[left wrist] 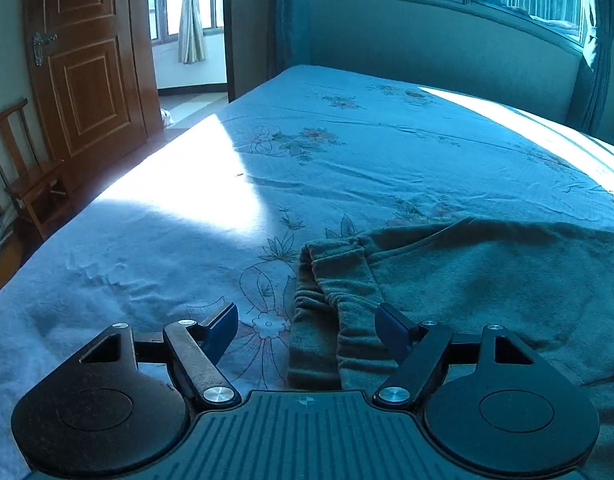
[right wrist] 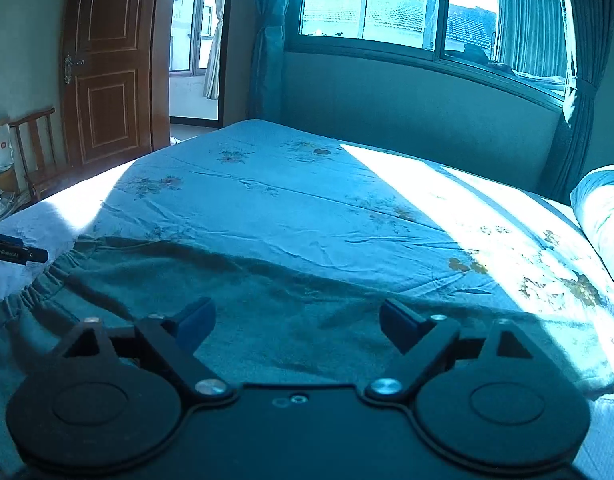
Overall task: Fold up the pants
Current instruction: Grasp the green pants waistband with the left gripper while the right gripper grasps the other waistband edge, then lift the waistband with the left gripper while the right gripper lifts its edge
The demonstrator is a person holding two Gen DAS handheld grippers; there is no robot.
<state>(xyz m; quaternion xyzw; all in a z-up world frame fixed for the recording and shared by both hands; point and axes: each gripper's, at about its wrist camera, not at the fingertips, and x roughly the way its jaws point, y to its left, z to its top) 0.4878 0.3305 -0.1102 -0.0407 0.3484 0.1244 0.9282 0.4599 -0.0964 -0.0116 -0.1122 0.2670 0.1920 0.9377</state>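
While fingers [left wrist: 223, 330] gape, pants [left wrist: 487, 280] lie beneath

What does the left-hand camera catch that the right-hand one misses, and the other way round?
Only the left wrist view shows the pants' elastic waistband close up, lying between the open fingers of the left gripper.

Only the right wrist view shows a pillow at the bed's right edge, the right gripper open over the cloth, and the left gripper's tip poking in from the left.

Both show the green pants spread on the flowered bedsheet, the wooden door, a chair and the window.
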